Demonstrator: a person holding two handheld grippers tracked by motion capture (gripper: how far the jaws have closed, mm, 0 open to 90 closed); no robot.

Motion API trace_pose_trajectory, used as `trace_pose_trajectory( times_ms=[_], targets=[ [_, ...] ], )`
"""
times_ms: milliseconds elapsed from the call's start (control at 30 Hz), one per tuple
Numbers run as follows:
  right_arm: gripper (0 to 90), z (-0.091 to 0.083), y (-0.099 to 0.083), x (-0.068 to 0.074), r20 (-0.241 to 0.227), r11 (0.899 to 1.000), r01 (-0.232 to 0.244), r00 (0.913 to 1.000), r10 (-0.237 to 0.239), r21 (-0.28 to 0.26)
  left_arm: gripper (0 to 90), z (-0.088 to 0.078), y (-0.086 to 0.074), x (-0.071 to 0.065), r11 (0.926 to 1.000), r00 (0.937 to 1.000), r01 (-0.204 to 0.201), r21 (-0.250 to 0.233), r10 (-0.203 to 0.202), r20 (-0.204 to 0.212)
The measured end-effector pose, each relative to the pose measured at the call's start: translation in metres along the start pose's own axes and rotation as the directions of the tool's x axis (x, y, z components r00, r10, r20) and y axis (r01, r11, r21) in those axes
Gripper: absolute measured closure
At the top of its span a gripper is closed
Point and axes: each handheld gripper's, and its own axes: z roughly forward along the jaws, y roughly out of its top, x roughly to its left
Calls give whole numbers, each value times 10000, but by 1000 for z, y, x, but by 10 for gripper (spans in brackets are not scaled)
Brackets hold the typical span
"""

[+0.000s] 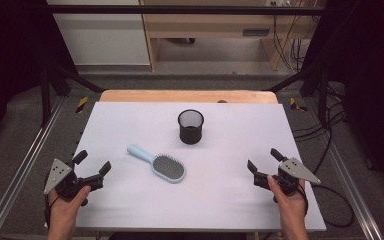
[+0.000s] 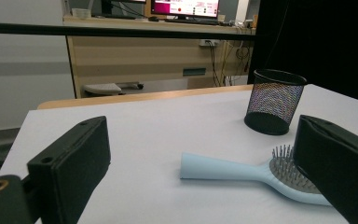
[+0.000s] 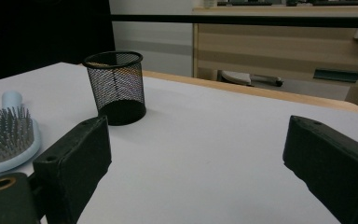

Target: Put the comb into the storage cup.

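Mesh cup (image 1: 190, 126) upright; hairbrush (image 1: 158, 163) lies beside; both hand-held grippers agape, nothing gripped.

Left gripper (image 1: 93, 163) and right gripper (image 1: 263, 160) — both hand-held (jaws spread wide) — grip nothing.

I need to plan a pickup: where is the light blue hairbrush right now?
In the high view the hairbrush lies flat, bristles up, near the table's middle, just in front of the black mesh cup, nearer the left gripper.

The brush (image 1: 157, 164) looks like smooth pale-blue plastic with metal-looking pins. The cup (image 1: 190, 126) is matt black wire mesh. The table (image 1: 230, 190) is matt white, its far edge probably wood.
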Motion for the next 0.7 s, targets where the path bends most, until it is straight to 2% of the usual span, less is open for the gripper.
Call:
trace_pose_trajectory(
  times_ms=[167, 267, 300, 400, 500, 533, 567, 633, 667, 700],
  targets=[
    [76, -1, 0, -1, 62, 10000, -7, 10000, 7, 39, 72, 0, 0, 1, 9999, 9999, 159, 16, -159, -27],
    [74, -1, 0, -2, 108, 10000, 27, 9999, -28, 82, 121, -1, 1, 1, 9995, 9995, 323, 0, -323, -64],
    [74, -1, 0, -2, 121, 10000, 35, 9999, -36, 80, 157, 0, 1, 0, 9992, 9991, 399, 91, -400, 114],
    [74, 0, -1, -2, 151, 9999, 31, 9999, -32, 127, 282, 1, 2, -3, 9992, 9989, 270, 304, -282, 381],
    [74, 0, -1, -1, 145, 9999, 41, 9999, -43, 165, 471, 5, 2, -6, 9983, 9982, 104, 578, -138, 590],
    [73, 1, -2, -1, 143, 9998, 56, 9999, -59, 181, 562, 10, 3, -9, 9960, 9967, -135, 886, 62, 815],
    [73, 1, -2, -1, 138, 9998, 38, 9999, -41, 199, 584, 13, 4, -11, 9949, 9962, -133, 1004, 46, 871],
    [72, 2, -2, 0, 126, 9996, 55, 9999, -58, 271, 695, 20, 6, -13, 9920, 9933, -184, 1250, 38, 1155],
    [72, 2, -2, 0, 117, 9996, 105, 9999, -108, 279, 727, 20, 6, -13, 9920, 9933, -184, 1250, 38, 1155],
    [72, 3, -2, 1, 106, 9995, 111, 9999, -114, 291, 771, 30, 6, -14, 9867, 9904, -303, 1598, 80, 1381]
  ],
)
